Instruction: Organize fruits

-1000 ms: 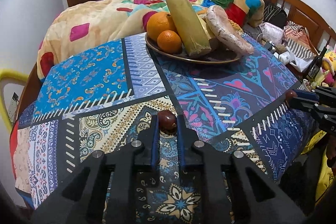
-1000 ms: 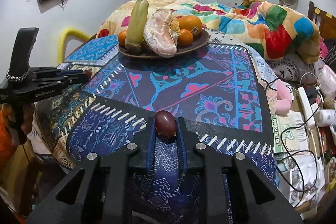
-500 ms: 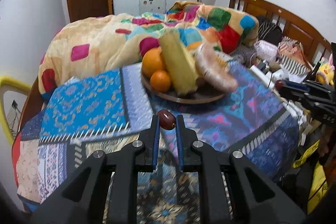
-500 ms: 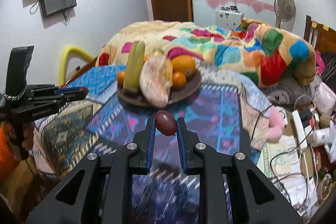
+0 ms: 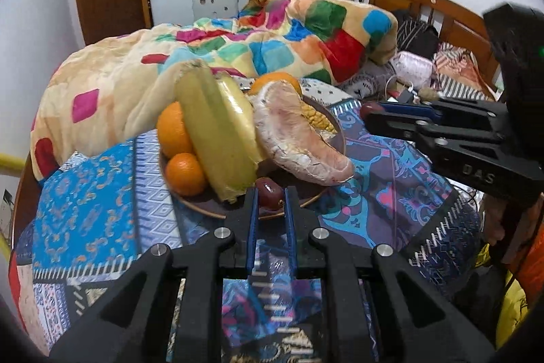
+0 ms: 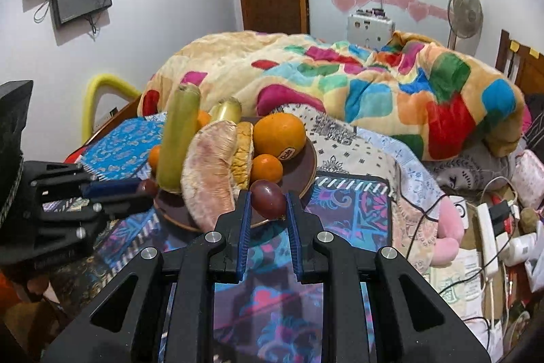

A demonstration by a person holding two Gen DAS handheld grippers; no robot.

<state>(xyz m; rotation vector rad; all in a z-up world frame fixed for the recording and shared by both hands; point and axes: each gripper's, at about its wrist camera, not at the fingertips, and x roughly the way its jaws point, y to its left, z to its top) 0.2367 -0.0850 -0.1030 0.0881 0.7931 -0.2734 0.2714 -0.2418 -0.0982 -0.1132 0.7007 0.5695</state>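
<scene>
Both grippers are carrying a small dark red fruit each, some kind of grape or date by the look of it. The left gripper (image 5: 271, 196) is clamping its jaws on the left red fruit (image 5: 269, 193), which is hanging right over the near rim of the brown plate (image 5: 335, 131). From the right wrist camera, the right gripper (image 6: 268, 199) is squeezing the right red fruit (image 6: 268, 197) the same way, also just at the plate's edge.

The plate is sitting on a worktop (image 5: 88, 213) that's wearing a busy blue and purple patchwork cloth. It's already pretty loaded: a long yellow-green stalk (image 5: 217, 135) that looks like cut sugarcane is leaning across it, a peeled pomelo wedge (image 5: 299, 142) is lying beside that, and oranges are tucked around them, with a small orange (image 5: 185, 174) on the front left and a big orange (image 6: 280, 135) wearing a sticker on the far side.

Each camera is also catching the other gripper coming in from the side, so both are crowding the plate from opposite sides without touching.

Behind all that, a colourful blanket (image 6: 374, 84) is bunched up on the bed, and a fan (image 6: 465, 12) is standing near the wall.
</scene>
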